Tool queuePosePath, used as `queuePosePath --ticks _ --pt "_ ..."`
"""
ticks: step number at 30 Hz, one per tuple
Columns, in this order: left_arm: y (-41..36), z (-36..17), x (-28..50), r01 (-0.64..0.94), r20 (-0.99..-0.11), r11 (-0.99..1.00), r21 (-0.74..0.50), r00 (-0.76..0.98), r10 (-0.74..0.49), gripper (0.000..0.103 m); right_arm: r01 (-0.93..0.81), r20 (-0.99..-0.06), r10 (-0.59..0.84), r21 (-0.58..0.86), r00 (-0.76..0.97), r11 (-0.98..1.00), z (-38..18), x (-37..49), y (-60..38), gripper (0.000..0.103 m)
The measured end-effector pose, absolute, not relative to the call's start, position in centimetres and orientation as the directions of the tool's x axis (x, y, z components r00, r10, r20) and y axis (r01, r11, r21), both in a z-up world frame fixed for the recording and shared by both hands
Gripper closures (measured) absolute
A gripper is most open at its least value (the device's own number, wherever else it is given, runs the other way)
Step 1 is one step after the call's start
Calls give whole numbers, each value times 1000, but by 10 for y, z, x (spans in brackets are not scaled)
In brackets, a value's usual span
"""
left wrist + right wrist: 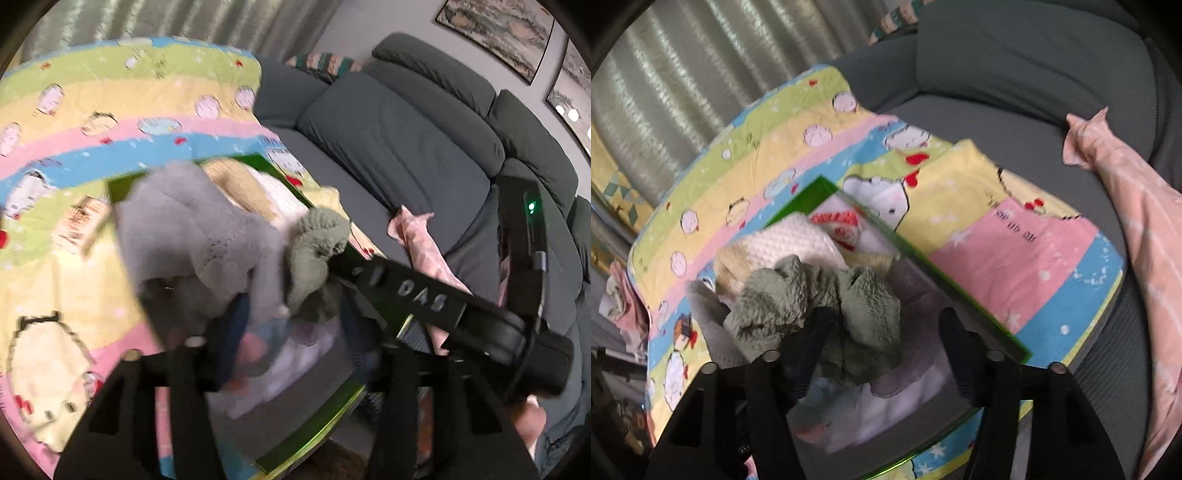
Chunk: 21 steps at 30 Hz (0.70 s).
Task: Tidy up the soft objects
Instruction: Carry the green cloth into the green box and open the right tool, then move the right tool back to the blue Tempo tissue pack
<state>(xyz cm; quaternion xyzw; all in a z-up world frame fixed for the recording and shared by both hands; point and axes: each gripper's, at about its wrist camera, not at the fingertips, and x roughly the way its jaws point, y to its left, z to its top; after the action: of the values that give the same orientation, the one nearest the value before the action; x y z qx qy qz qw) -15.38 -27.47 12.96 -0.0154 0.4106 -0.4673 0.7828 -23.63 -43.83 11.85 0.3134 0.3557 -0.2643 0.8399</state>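
A clear box with a green rim (960, 295) sits on a striped cartoon quilt and holds soft items: a cream knit piece (790, 240), white cloths and a red-and-white piece. A grey fluffy cloth (192, 229) hangs over the box's near side and covers the left finger of my left gripper (291, 325), whose jaws stand apart. A green fluffy cloth (768, 299) lies bunched on top and drapes over one finger of my right gripper (886, 332), which is open too. In the left wrist view the right gripper's finger (406, 291) reaches in from the right, its tip at the green cloth (314, 247).
The quilt (110, 110) covers the left part of a dark grey sofa (388, 140). A pink cloth (1137, 206) lies on the seat to the right. A small printed pack (81, 225) rests on the quilt left of the box. Curtains (683, 74) hang behind.
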Motion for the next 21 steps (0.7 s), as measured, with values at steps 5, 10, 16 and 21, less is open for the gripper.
queuePosePath --ticks 5,10,16,21 --pt "-230 150 -149 674 -593 623 -398 329 -735 27 662 -716 -268 347 645 664 138 -248 -431 30" --pt "-171 158 -135 591 -590 726 -351 462 -662 22 631 -667 -297 334 683 701 158 -251 -414 25" --pt "-88 138 -106 394 -625 884 -249 632 -458 18 530 -594 -247 365 766 766 180 -247 -381 21" --pt "-26 107 -82 210 -658 936 -282 668 -348 18 379 -554 -105 408 826 830 187 -219 -339 19"
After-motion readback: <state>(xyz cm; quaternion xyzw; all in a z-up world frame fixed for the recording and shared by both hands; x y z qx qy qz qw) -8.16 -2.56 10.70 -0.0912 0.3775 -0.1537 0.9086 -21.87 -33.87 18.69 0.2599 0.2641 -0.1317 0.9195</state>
